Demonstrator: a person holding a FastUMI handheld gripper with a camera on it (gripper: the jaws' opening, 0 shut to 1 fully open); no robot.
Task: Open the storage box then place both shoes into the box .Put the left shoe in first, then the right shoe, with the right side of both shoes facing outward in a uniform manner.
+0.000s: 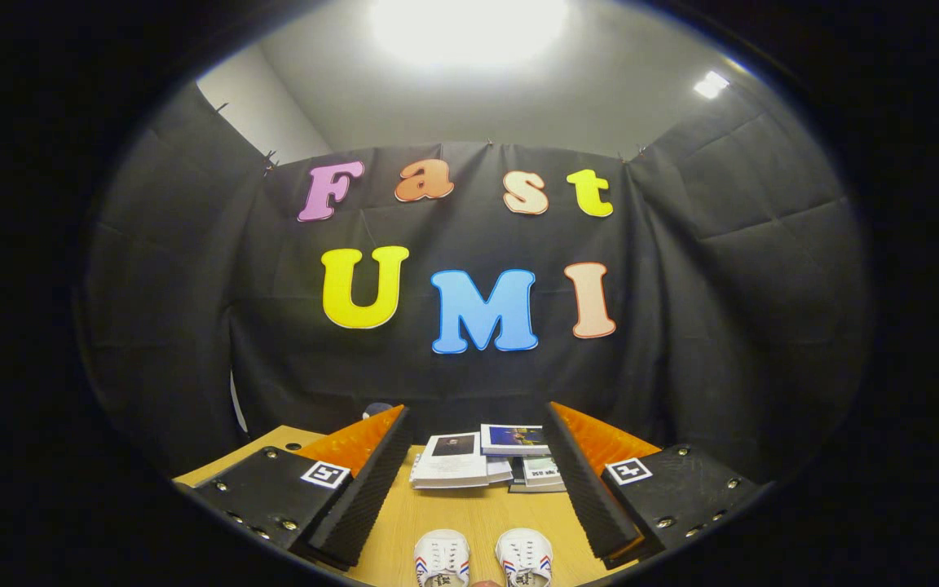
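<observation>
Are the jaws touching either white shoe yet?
Apart. Gripper view shows the open gripper raised, both shoes on the table between its jaws with bare wood around them.

Gripper [476, 481] agape above table [469, 522]; shoes [482, 558] between fingers.

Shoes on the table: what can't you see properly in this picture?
- Two white shoes, between the open tool's fingers: only the toes show, the heels are cut off by the gripper view's lower edge.
- Which shoe is left or right: cannot tell.
- Books beyond the fingers: covers too small to make out.
- Dark round thing behind one finger: mostly hidden.
</observation>
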